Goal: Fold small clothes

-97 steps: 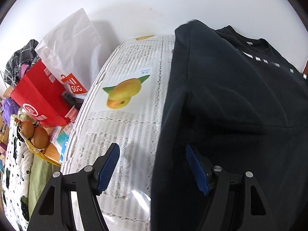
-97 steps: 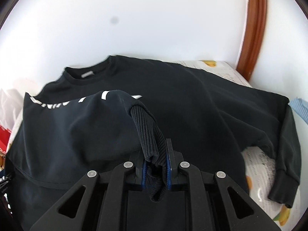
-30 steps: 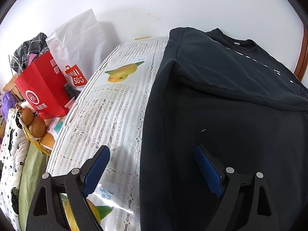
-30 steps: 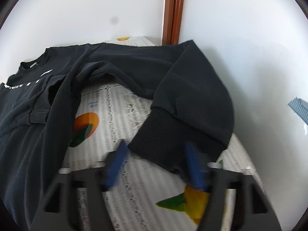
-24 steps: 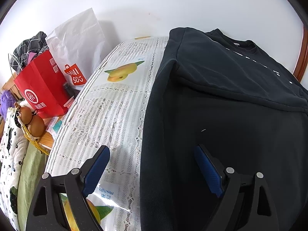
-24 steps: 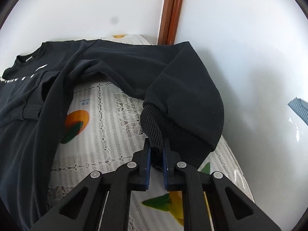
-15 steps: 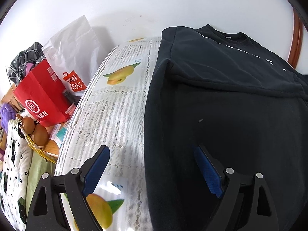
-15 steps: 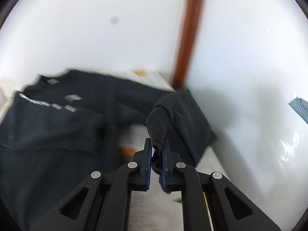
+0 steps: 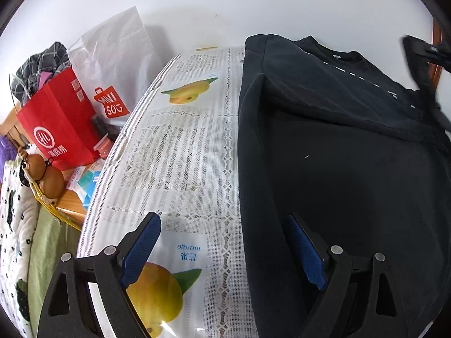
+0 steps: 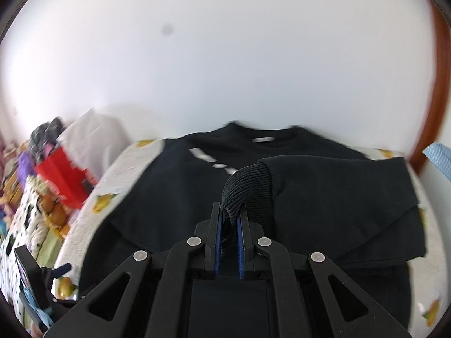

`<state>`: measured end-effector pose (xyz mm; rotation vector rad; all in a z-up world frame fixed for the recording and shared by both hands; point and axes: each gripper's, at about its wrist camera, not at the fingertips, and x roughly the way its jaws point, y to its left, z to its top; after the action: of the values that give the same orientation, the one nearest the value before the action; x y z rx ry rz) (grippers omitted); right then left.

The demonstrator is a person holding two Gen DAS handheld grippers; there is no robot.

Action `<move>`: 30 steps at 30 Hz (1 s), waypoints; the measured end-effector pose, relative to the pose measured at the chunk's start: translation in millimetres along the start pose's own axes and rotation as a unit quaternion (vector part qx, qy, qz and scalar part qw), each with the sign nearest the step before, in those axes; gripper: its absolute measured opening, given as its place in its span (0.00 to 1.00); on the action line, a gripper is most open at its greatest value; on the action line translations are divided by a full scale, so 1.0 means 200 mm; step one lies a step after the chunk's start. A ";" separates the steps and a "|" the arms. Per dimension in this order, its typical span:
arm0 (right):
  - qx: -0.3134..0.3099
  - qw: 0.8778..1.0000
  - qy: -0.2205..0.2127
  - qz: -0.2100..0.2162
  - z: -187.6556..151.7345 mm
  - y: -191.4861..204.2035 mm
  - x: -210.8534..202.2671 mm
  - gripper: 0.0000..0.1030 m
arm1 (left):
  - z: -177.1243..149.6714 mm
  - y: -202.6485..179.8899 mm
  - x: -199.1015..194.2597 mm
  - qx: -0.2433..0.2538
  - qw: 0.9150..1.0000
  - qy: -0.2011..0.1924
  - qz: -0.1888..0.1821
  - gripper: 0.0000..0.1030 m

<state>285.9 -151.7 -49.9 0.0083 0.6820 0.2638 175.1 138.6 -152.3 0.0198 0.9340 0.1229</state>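
Note:
A black sweatshirt [image 9: 352, 155] lies flat on the table, its left side folded in; it also shows in the right wrist view [image 10: 169, 197]. My right gripper [image 10: 229, 219] is shut on the ribbed cuff [image 10: 245, 188] of the right sleeve and holds it raised over the sweatshirt's chest. The right gripper also shows blurred at the far right of the left wrist view [image 9: 422, 53]. My left gripper [image 9: 222, 250] is open and empty, low over the sweatshirt's lower left edge.
A white lace tablecloth with mango prints [image 9: 180, 152] covers the table. Left of the table are a red paper bag [image 9: 56, 129], a white Miniso bag [image 9: 112, 64], a yellow basket [image 9: 48, 180] and bedding. A white wall is behind; brown door trim [image 10: 439, 90] at right.
My right gripper closed on the right sleeve cuff, lifted it off the table's right side and carried it left over the sweatshirt's body. My left gripper stayed open and shifted only slightly.

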 end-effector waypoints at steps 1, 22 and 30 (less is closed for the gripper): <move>-0.004 1.000 0.003 0.010 0.00 0.05 0.04 0.08 | 0.00 0.00 0.00 -0.001 1.000 0.002 -0.002 0.87; -0.011 1.000 0.027 0.000 -0.13 -0.07 0.16 0.35 | 0.05 -0.03 -0.03 -0.009 1.000 0.000 -0.020 0.88; 0.053 0.990 0.061 -0.116 -0.38 -0.69 -0.01 0.27 | 0.25 -0.27 -0.13 0.020 0.999 -0.042 -0.027 0.88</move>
<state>268.7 -291.0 -120.8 0.0151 0.8118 0.0036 204.2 83.6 -105.2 0.0367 0.8515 0.0524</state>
